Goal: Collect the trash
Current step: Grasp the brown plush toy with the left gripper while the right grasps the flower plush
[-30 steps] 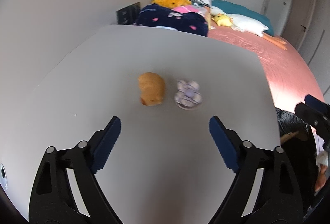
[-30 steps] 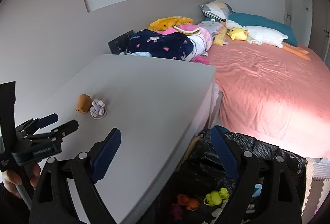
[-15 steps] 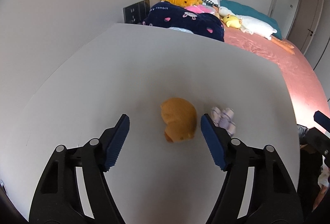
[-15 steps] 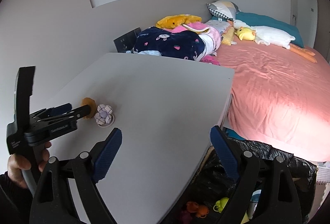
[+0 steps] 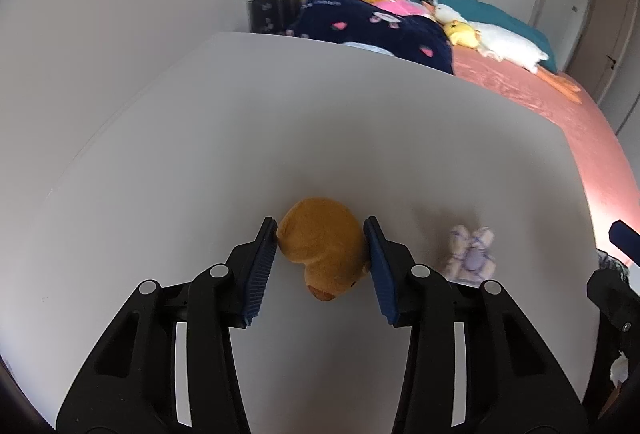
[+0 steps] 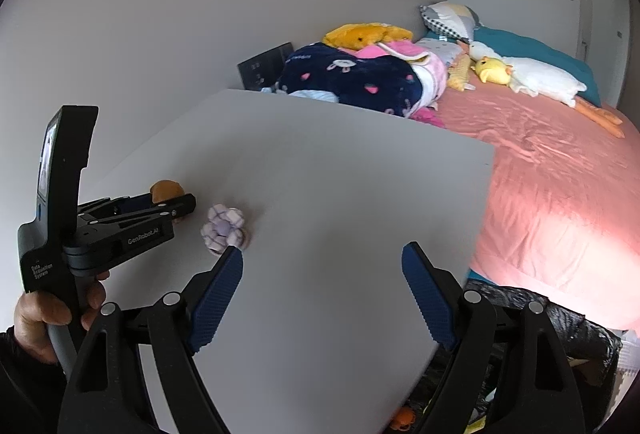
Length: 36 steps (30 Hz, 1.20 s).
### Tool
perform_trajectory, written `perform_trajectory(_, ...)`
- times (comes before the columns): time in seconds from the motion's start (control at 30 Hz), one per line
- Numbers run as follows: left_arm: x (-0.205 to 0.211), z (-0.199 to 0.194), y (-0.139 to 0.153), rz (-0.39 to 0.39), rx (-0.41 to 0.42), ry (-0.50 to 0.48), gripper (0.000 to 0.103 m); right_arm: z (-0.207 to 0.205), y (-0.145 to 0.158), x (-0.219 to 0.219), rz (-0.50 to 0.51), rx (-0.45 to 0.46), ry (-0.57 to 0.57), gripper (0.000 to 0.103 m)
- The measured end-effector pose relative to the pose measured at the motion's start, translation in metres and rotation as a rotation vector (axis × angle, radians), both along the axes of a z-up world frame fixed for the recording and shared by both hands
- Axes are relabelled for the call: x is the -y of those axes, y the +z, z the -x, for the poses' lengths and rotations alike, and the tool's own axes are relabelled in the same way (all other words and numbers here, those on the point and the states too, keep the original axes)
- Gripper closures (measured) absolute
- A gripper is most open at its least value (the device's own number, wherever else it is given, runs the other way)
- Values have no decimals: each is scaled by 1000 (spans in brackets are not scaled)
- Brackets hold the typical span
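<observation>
Grey table (image 5: 360, 138) beside pink bed (image 5: 560, 122)

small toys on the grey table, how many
2: an orange plush between the left gripper pads, and a purple checked flower toy beside it. None looks hidden.

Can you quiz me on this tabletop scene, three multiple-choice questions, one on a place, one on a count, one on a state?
1. The purple-and-white toy lies where?
A. on the bed
B. on the white table, beside the orange plush toy
C. in the bag

2. How many small toys lie on the table?
A. two
B. four
C. none

3. The left gripper is:
A. wide open over bare table
B. out of view
C. shut on the orange plush toy

Answers: B, it lies by the plush; A, only those two show; C, both pads press its sides.
</observation>
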<state>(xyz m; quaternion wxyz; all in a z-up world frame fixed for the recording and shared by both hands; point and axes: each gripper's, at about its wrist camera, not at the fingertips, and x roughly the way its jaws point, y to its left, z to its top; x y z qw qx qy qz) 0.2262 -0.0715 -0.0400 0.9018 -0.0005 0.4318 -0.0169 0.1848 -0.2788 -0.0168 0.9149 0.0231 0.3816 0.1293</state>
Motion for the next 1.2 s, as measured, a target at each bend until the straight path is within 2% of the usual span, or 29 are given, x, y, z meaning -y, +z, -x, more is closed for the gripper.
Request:
perform_trajectory(0.07, -8, 1, 0, 3, 0, 20, 59, -2, -2, -7, -3, -11, 16, 23)
perform_trajectory(0.2, -26, 3, 3, 7, 4, 63, 59, -11, -10, -22, -20, -63, 49, 39)
perform_trajectory(0.3, -39, 7, 6, -19, 18, 94, 59, -17, -14, -32, -19, -83, 63, 41)
perform_trajectory(0.43, -64, 12, 9, 5, 21, 145, 59, -23, -16, -47, -9, -99, 89, 41)
perform_trajectory(0.53, -79, 17, 12, -4, 30, 187, 59, -26, -17, -60, 5, -110, 110, 41)
perform_trajectory(0.63, -94, 21, 13, 0, 29, 225, 59, -32, -22, -72, 21, -128, 114, 48)
perform_trajectory(0.73, -104, 24, 14, -7, 33, 256, 59, -39, -25, -78, 34, -138, 100, 50)
perform_trajectory(0.83, -110, 26, 16, 9, 37, 265, 59, -43, -25, -85, 57, -132, 92, 52)
perform_trajectory(0.9, -112, 28, 17, 18, 40, 267, 59, -44, -25, -89, 77, -128, 92, 66)
perform_trajectory(1.0, -113, 29, 18, 25, 43, 267, 59, -43, -26, -91, 93, -120, 92, 73)
perform_trajectory(1.2, -108, 33, 23, 22, 54, 258, 59, -36, -20, -84, 63, -102, 97, 80)
